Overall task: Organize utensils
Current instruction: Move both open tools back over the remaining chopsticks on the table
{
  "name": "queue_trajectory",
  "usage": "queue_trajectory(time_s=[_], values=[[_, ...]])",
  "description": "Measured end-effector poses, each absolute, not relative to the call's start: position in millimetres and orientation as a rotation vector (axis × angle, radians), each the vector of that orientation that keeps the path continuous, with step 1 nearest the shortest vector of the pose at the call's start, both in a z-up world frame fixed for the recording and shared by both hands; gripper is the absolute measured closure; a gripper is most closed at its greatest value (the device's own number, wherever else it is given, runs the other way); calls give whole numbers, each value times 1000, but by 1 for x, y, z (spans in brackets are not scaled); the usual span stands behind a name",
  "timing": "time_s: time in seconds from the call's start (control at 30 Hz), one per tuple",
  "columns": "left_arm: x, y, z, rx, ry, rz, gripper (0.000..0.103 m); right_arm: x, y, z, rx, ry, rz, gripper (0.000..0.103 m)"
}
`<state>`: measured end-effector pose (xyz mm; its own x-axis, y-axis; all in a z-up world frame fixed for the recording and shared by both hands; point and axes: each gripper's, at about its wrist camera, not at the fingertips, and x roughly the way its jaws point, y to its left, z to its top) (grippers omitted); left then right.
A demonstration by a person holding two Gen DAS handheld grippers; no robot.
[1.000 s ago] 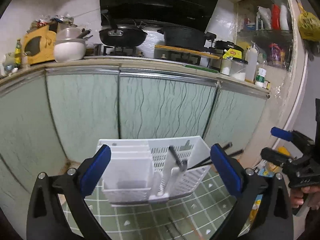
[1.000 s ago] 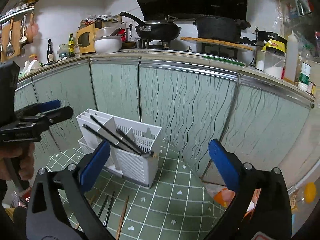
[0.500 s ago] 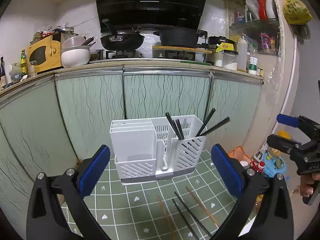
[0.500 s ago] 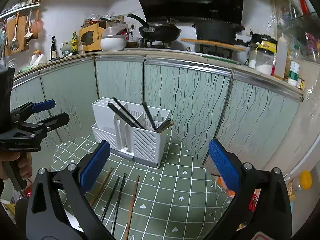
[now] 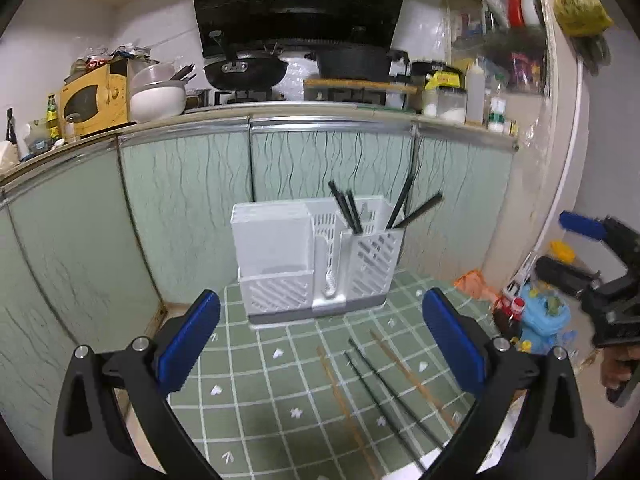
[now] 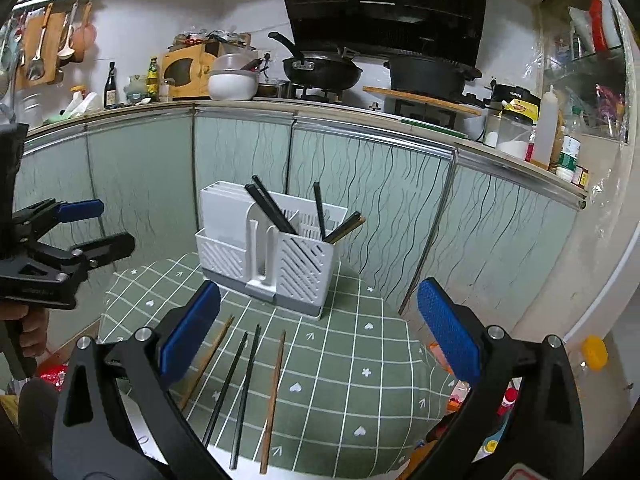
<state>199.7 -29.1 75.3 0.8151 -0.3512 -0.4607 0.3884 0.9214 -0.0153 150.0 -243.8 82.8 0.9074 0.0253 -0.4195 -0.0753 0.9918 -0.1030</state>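
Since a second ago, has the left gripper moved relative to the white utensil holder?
Yes. The left gripper has backed away: the white utensil holder now sits farther off, revealing loose chopsticks.

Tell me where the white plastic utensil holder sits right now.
In the right wrist view the white plastic utensil holder stands upright at the far edge of the green checked mat, close to the green cabinet doors, behind four loose chopsticks.

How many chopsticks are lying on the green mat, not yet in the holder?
4, side by side in front of the white holder: a brown one leftmost, two black ones in the middle, a brown one rightmost. The gripper may hide more.
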Motion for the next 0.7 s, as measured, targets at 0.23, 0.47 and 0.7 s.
queue_trajectory(time_s=[0.23,0.47,0.7], values=[[168,-23,59,66,478,-351,5,130,-246,69,-90,459,60,8],[139,-19,42,46,499,-327,5,109,-244,50,-102,484,91,8],[119,-13,22,43,502,-297,5,97,-242,27,-56,503,115,8]])
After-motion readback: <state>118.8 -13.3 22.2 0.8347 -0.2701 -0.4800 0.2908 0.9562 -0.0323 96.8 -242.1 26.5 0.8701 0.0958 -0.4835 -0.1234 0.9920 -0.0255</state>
